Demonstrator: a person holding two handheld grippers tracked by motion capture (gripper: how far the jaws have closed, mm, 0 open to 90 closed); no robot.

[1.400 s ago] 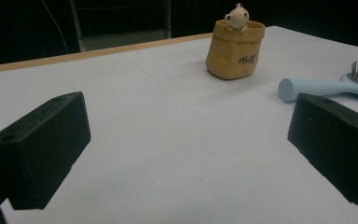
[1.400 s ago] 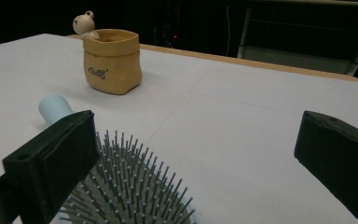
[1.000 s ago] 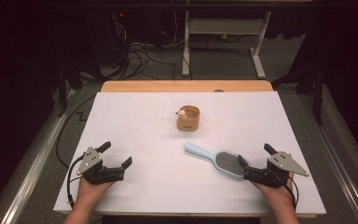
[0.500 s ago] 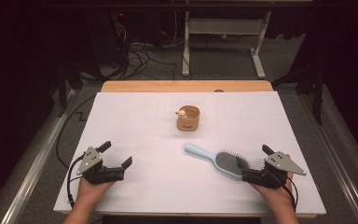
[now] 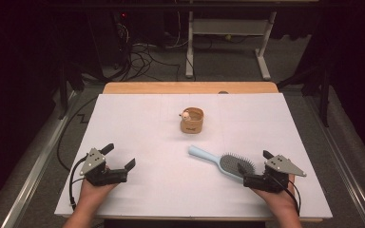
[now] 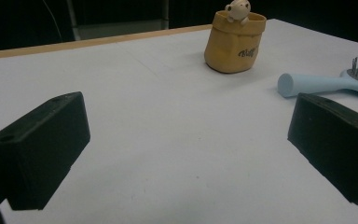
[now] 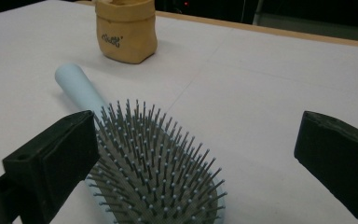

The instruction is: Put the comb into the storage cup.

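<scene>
Two hand-held grippers over a wide white table [image 5: 138, 118], nothing lifted yet. Largest item on that surface: a pale blue hairbrush [image 5: 221, 161], lying flat with bristles up, handle pointing toward the middle of the table, head at the near right. Beyond it, apart, near the table's centre: a small tan pouch [image 5: 192, 120], upright, with a little figure peeking over its rim. Right gripper [image 5: 255, 167] at the near right edge, jaws spread wide, one jaw just beside the brush head and the head partly between them in the right gripper view, no squeeze on it. Left gripper [image 5: 120, 156] at the near left, well apart from both objects, jaws likewise spread and holding nothing. Judged progress: very early, approach to the brush nearly made; closing on it, lifting and whatever placement follows all left to do.
</scene>
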